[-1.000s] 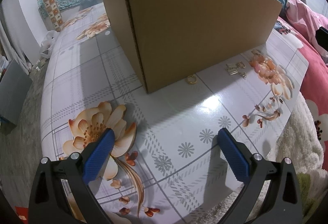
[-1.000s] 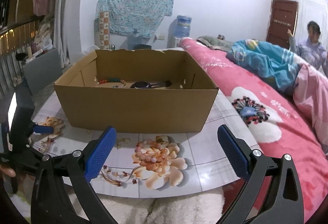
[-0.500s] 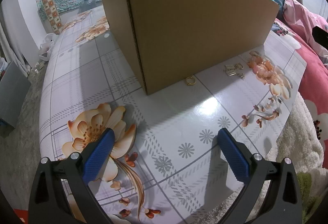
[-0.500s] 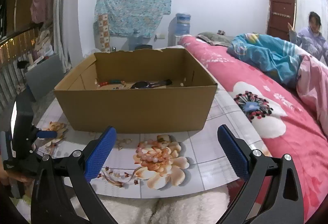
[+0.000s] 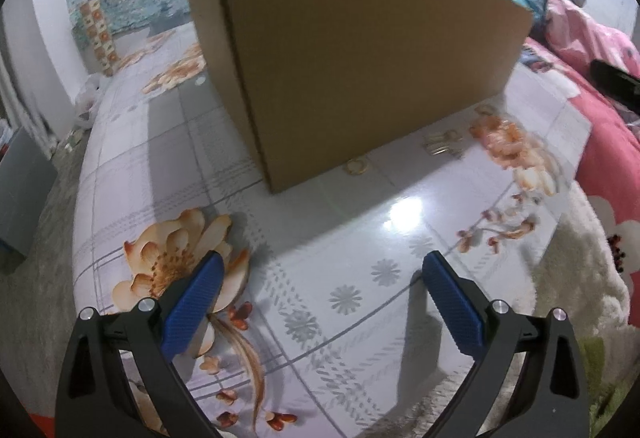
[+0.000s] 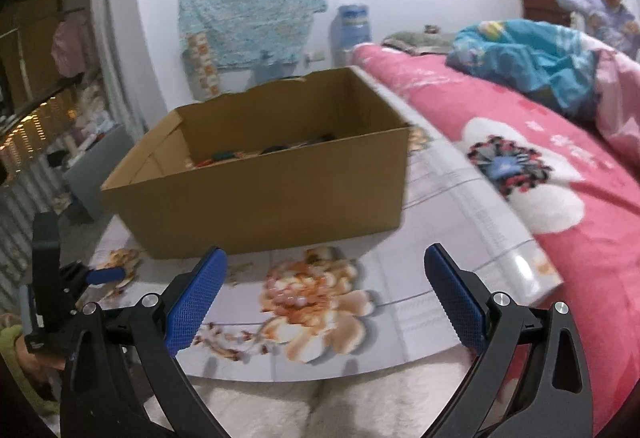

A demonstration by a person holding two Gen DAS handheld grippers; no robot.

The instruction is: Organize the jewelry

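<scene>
A brown cardboard box [image 5: 360,69] [image 6: 264,193] stands on the flower-print table [image 5: 320,246]. Beads and dark items lie inside it [image 6: 248,153]. At the foot of its near wall lie a gold ring [image 5: 357,166] and a small pile of gold jewelry [image 5: 442,143]. A pale pink bead bracelet [image 6: 286,288] rests on a printed flower. My left gripper [image 5: 320,298] is open and empty, low over the table short of the box corner. Over the table's front edge my right gripper [image 6: 324,294] is open and empty. The left gripper [image 6: 76,274] also shows at the left of the right wrist view.
A bed with a pink flowered quilt [image 6: 540,165] runs along the table's right side, with a blue blanket [image 6: 532,53] on it. A person [image 6: 608,9] stands by a brown door at the back right. A white fluffy rug [image 6: 320,406] lies below the table's front edge.
Both views are blurred now. My right gripper has swung right and tilted, so the box sits further left and slanted. My left gripper shifted slightly; both stay open.
</scene>
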